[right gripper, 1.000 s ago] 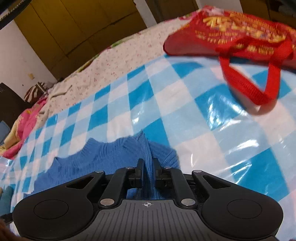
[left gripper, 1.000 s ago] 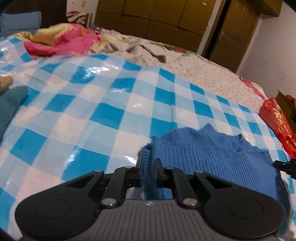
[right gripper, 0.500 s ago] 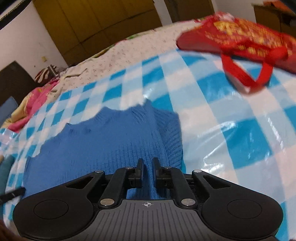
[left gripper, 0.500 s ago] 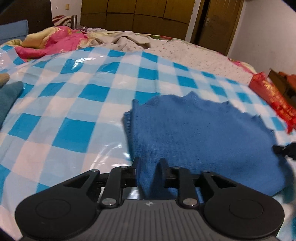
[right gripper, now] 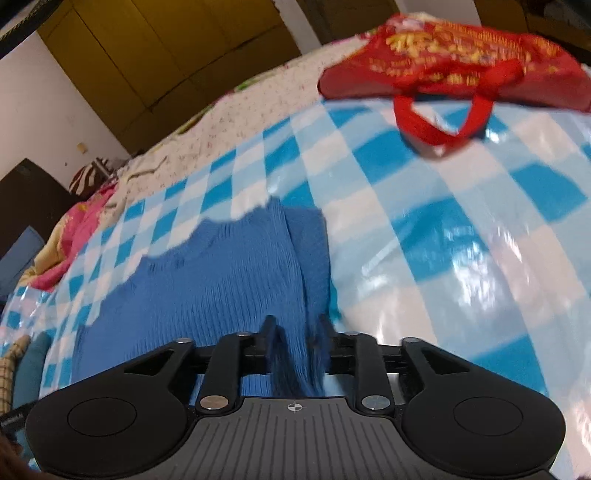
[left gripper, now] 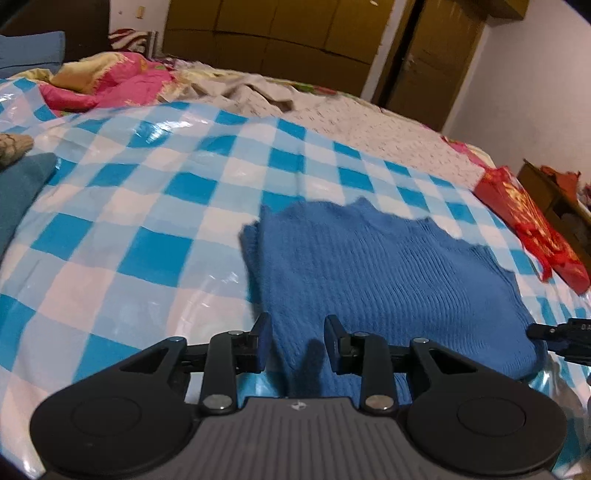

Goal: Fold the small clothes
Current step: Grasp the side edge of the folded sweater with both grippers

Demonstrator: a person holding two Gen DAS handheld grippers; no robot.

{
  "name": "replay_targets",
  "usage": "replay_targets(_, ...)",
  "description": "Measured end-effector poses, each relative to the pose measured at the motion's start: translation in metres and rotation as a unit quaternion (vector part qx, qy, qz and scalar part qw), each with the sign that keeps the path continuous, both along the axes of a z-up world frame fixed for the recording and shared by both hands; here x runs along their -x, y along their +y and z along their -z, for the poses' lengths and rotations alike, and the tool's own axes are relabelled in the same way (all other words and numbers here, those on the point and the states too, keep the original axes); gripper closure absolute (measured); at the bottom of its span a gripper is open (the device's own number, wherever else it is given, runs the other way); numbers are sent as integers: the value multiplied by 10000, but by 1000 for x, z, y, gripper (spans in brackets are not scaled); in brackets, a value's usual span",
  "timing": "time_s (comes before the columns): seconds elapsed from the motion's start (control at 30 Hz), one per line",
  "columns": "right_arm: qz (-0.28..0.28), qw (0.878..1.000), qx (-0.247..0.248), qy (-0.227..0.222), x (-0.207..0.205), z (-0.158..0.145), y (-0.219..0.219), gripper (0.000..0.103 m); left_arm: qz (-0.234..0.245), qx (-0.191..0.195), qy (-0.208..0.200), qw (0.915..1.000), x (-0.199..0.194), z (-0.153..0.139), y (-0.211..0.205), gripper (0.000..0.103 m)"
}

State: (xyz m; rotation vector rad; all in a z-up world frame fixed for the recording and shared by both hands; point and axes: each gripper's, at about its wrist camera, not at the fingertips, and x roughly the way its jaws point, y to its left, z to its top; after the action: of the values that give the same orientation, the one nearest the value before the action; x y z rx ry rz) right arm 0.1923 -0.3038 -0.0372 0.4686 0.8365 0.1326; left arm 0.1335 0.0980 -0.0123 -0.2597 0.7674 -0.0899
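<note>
a bed [left gripper: 388,147] fills both views, its near part covered by a glossy plastic sheet [left gripper: 155,206] in blue and white checks that shines under the room light; beyond the sheet shows a pale bedspread with a small floral print. the blue knitted sweater [left gripper: 369,266] lies flat on the checked sheet, folded, with a jagged far edge and a doubled layer along each side. the left gripper [left gripper: 296,328] sits low at the sweater's near left edge, its fingers parted with the knit lying between them and neither pad visibly pressing it. the right gripper [right gripper: 295,332] is at the near right edge, its fingers opening, with a blurred fold of the sweater between them and not clamped. a red bag [right gripper: 454,62] with looped handles rests on the sheet's far right corner, well apart from the sweater. at the head of the bed a pink and yellow quilt [left gripper: 107,81] is bunched up, beside a crumpled beige cloth [left gripper: 258,92]. a teal garment [left gripper: 18,184] lies at the sheet's left edge. behind stand brown wooden wardrobes [left gripper: 273,33], a brown door [left gripper: 432,55] and a pale wall [left gripper: 535,92].
</note>
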Motion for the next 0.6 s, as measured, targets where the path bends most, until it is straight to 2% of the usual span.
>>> replay_targets(0.17, -156, 9993, -280, 178, 3, 11, 1, 66, 14, 13, 359, 9994, -7, 19, -4, 62)
replay_targets(0.3, -152, 9988, -393, 244, 3, 17, 0, 65, 44, 54, 399, 9992, -6, 28, -1, 60)
replay_targets(0.4, -41, 9980, -543, 333, 2, 20, -1, 66, 168, -102, 390, 9990, -4, 27, -5, 60)
replay_targets(0.47, -21, 9979, -521, 390, 4, 20, 0, 71, 231, -183, 403, 9988, -1, 27, -5, 61)
replay_targets(0.53, -76, 9979, -416, 480, 7, 21, 3, 84, 272, -241, 417, 9985, 2, 27, -4, 63)
replay_targets(0.6, -117, 9975, -414, 557, 11, 23, 4, 87, 285, -201, 453, 9984, 5, 27, -1, 66)
